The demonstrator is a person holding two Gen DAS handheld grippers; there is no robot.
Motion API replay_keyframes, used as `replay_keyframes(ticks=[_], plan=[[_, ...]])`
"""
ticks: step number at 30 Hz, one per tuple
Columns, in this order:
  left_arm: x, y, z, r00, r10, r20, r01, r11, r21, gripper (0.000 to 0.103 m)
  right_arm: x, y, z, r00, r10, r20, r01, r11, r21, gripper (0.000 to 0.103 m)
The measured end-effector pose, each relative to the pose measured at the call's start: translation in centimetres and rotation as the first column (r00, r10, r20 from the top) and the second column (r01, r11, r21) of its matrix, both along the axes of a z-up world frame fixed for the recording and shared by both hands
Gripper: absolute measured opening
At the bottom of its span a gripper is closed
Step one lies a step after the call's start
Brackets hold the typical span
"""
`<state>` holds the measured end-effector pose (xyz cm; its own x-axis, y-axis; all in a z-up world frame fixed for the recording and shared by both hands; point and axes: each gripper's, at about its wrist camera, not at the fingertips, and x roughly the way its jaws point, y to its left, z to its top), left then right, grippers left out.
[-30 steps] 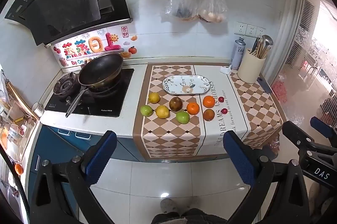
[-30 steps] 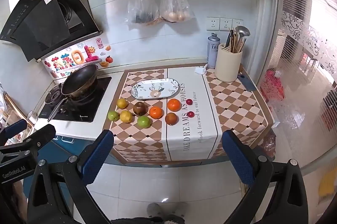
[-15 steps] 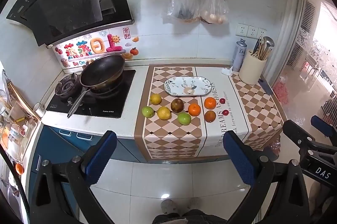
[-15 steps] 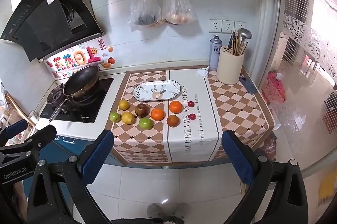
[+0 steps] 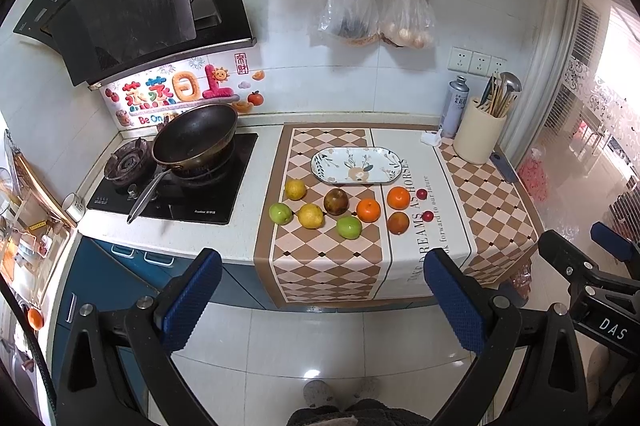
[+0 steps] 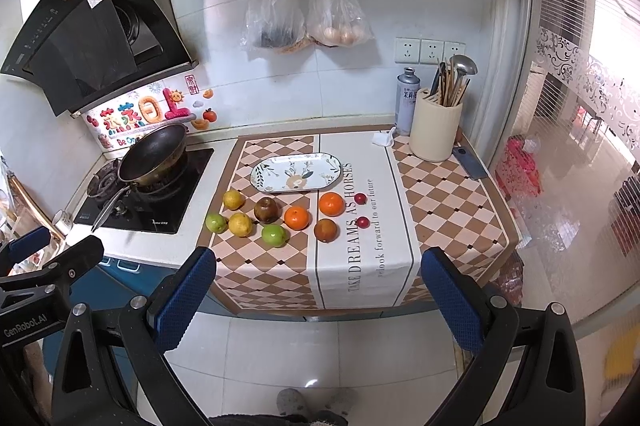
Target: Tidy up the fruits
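Hovering over the floor tiles, left gripper and right gripper both gape wide and hold nothing, well short of the counter.
Loose fruits sit on the checkered mat, just in front of the oval plate; farther back, hanging bags blur their contents, and the person's feet are cut off.
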<state>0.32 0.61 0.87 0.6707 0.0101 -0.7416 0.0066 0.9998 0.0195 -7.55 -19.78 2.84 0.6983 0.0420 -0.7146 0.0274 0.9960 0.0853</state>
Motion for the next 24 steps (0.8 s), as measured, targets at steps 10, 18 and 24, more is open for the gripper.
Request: replay_keyframes(ticks=[10, 18, 24], plan=[[-0.08, 0.14, -0.12, 1.0, -0.001, 0.0, 0.001, 1.0, -0.002, 0.103, -0.09, -0.21, -0.03, 1.0, 0.002, -0.004, -0.002, 1.0, -0.01, 0.103], [-0.11, 0.23, -0.06, 1.0, -0.003, 0.002, 0.003, 1.0, -0.004, 0.103, -0.87, 0.29, -0.16, 1.0, 0.01, 0.005, -0.01, 1.0, -0.022, 0.103], [0.08, 0.41, 0.17, 1.0, 0.003, 0.005, -0.003, 1.0, -0.006, 0.103, -0.8, 0.33, 0.02, 1.0, 0.01, 0.006, -0.01, 1.0, -0.024, 0.103]])
